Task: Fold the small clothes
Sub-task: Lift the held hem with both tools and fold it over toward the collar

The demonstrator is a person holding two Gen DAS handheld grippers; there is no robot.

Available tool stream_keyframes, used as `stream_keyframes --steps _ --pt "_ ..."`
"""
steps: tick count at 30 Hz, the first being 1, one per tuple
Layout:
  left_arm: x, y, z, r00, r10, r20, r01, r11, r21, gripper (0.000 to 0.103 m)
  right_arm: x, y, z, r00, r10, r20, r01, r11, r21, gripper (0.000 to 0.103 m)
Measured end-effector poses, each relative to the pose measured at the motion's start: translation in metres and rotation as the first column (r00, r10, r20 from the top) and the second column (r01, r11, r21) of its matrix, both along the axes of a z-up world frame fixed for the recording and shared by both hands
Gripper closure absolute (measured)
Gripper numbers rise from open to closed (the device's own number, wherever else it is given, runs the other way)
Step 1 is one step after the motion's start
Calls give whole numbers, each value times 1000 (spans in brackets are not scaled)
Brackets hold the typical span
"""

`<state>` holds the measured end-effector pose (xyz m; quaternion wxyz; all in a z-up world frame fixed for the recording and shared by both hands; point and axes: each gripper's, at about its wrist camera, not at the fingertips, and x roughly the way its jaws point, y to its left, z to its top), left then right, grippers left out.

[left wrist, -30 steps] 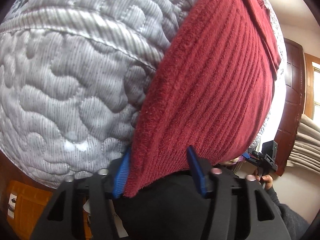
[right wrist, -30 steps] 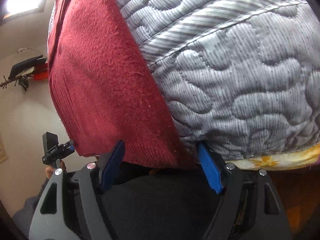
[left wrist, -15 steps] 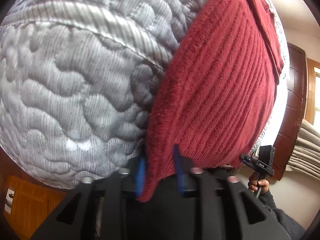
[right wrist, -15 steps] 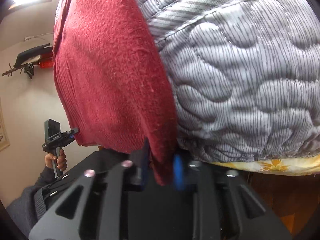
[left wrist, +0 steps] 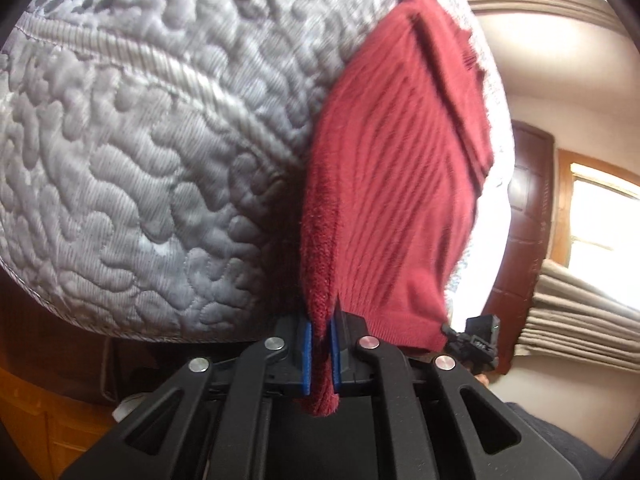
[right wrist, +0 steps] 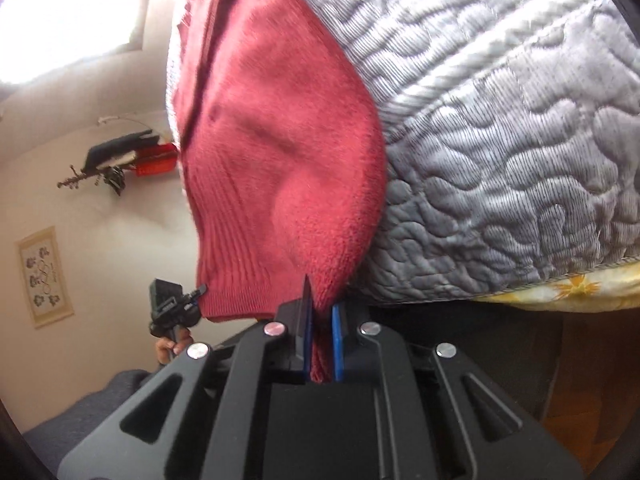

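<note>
A dark red ribbed knit garment (left wrist: 396, 200) lies on a grey quilted mattress (left wrist: 140, 140), its near hem lifted off the bed's edge. My left gripper (left wrist: 319, 350) is shut on the garment's near left corner, red cloth pinched between the blue pads (left wrist: 306, 356). In the right wrist view the same red garment (right wrist: 280, 152) rises from the mattress (right wrist: 500, 120), and my right gripper (right wrist: 320, 344) is shut on its near right corner. Each view shows the other gripper at the hem's far end, the right gripper (left wrist: 476, 340) and the left gripper (right wrist: 172, 304).
A dark wooden door (left wrist: 524, 240), a window and beige curtains (left wrist: 580, 312) stand to the right in the left wrist view. A framed picture (right wrist: 44, 276) and a wall shelf (right wrist: 124, 156) hang on the pale wall. A yellow flowered sheet (right wrist: 568, 288) shows under the mattress.
Both grippers went from open around the hem to shut on its two near corners. The hem has since been lifted off the mattress edge.
</note>
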<state>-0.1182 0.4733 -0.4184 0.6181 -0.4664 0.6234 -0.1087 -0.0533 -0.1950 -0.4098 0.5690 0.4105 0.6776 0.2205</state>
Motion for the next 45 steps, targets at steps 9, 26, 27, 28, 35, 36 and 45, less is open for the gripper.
stream_keyframes --steps 9,26,27,28,35,36,45 --pt "22 18 44 976 167 137 -145 976 -163 97 35 -12 45 989 -134 58 125 982 142 97" --pt "188 3 41 900 428 84 -381 866 -323 97 173 -4 66 945 -325 28 309 919 245 97" --pt "198 4 35 895 441 68 -398 858 -324 97 179 -8 61 941 -339 12 327 915 238 97" --pt "206 6 29 890 453 53 -413 851 -324 97 188 -10 54 934 -357 -10 349 908 232 97" --pt "251 5 -24 861 501 -89 -505 821 -266 95 244 -12 0 908 -403 -116 416 900 131 90" --pt "254 5 -30 854 509 -108 -519 814 -261 92 250 -11 -6 905 -405 -129 419 900 122 87" --pt "268 8 -33 833 540 -121 -549 780 -299 70 284 -17 9 907 -411 -93 421 893 159 46"
